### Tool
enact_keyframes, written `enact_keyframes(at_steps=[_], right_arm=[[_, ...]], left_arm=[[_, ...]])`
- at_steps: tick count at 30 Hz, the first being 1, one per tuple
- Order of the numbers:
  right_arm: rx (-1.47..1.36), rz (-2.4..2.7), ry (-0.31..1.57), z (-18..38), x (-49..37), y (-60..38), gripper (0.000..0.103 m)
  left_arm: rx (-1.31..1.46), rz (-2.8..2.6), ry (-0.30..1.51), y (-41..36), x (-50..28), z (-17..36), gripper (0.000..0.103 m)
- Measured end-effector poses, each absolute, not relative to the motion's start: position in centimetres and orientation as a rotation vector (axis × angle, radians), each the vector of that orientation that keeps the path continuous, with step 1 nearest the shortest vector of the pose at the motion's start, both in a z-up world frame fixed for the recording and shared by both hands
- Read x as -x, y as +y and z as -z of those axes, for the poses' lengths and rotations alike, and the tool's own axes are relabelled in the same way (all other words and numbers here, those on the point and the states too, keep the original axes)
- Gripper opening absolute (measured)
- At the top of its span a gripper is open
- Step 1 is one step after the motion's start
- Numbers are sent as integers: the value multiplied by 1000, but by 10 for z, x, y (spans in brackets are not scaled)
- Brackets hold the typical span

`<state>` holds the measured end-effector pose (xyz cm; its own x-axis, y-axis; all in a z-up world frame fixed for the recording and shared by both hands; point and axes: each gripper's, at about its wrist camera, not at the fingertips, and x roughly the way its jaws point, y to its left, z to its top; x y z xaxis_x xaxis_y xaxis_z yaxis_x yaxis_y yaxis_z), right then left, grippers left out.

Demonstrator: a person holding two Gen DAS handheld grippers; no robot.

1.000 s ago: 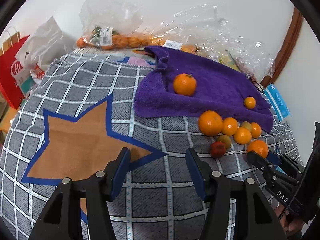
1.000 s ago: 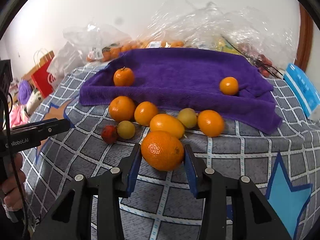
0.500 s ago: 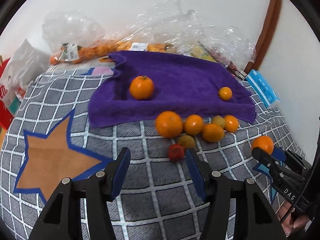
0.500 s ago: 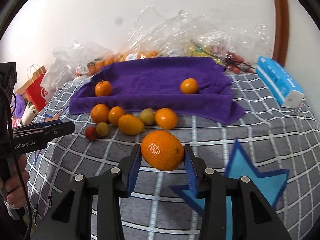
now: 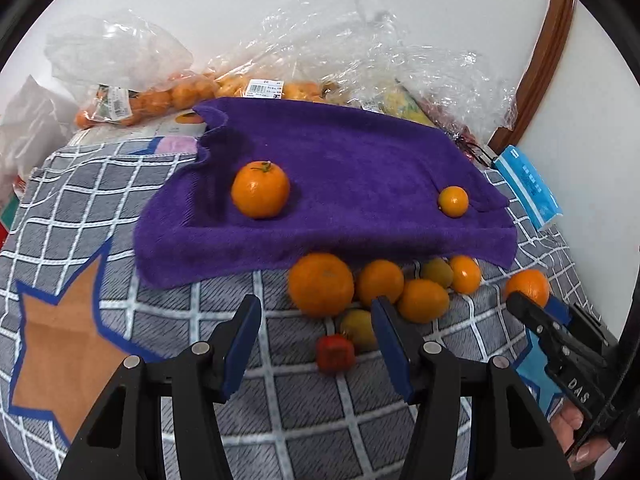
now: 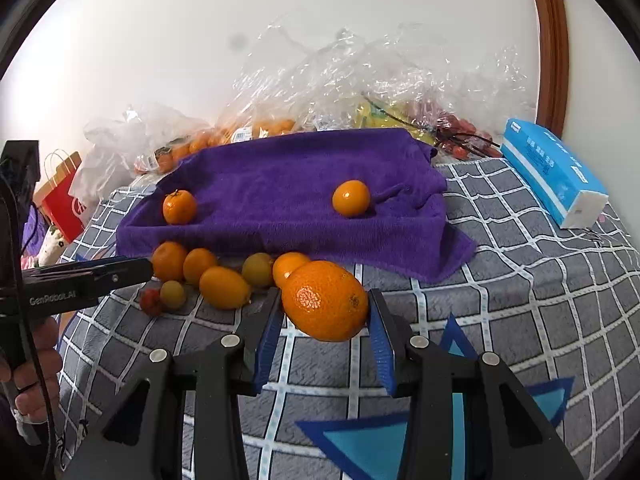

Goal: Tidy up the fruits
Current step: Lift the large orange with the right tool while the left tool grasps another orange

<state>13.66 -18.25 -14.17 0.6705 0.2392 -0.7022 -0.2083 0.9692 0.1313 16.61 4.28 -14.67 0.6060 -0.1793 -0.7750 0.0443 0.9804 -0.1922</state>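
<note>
The left gripper (image 5: 316,340) has its jaws spread apart with nothing between them. It hangs over the grey checked blanket (image 5: 120,184). At 12 o'clock from it lies a purple towel (image 5: 340,168). A big orange with a stem (image 5: 260,189) sits on the towel at its 9 o'clock side. A small orange (image 5: 453,201) sits at its 3 o'clock side. A bunch of loose fruits (image 5: 384,292) lies just below the towel's near edge. The right gripper (image 6: 324,312) is pinching a mandarin (image 6: 325,300), held up above the blanket. A blue tissue pack (image 6: 554,178) lies at 2 o'clock from it.
</note>
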Motion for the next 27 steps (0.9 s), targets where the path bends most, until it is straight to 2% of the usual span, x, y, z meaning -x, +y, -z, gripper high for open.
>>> enact_keyframes(at_steps=[5,18,24,27], right_arm=[[-31,-259,818,152,-141,-182,42],[-105,-275,827,155,-144,-191,42],[-99,-279,822,155,-143,-190,42],[-97,-282,817,154,-142,-190,42]], left_arm=[[147,125,925,37,-177,153,55],[103,73,954,28,-192,159,46],[94,50,996,24,-203,169,45],[76,55,969,20,-199,168,39]])
